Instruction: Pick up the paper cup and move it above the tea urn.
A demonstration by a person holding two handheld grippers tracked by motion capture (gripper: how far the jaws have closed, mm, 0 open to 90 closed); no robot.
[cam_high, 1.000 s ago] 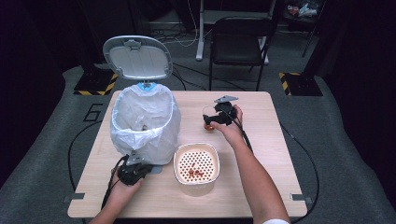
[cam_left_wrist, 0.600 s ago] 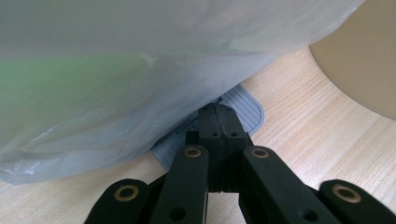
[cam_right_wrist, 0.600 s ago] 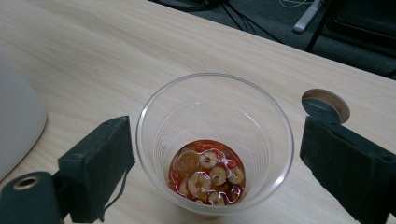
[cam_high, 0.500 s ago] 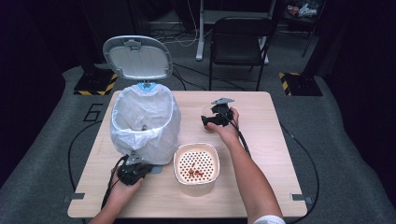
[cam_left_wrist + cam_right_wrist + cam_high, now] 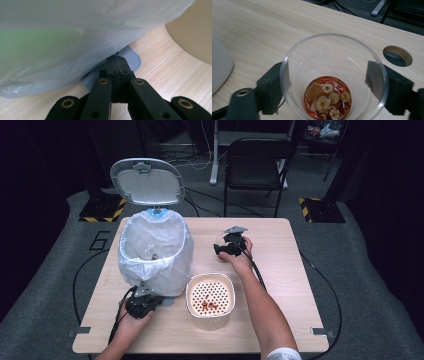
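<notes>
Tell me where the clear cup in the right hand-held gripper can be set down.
Bare wood lies right of the right hand-held gripper, out to the wooden table edge, and along the far edge behind it. The front left is crowded: the white bag-lined pedal bin, the left hand-held gripper on its pedal, and the round white perforated strainer bowl sit close together.

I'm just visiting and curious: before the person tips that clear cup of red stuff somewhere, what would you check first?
1. Cup held firmly: ok. The right gripper has a jaw on each side of the clear cup.
2. Cup upright: ok, the red liquid and slices sit at its bottom.
3. Bin open: ok. The lid of the bin stands up, with the bag over the rim.
4. Pedal pressed: ok, it seems. The left gripper, jaws shut, rests on the grey pedal.
5. Strainer bowl free: not ok, it already holds red bits.
6. Cup over a target: not ok, only table lies beneath.
</notes>
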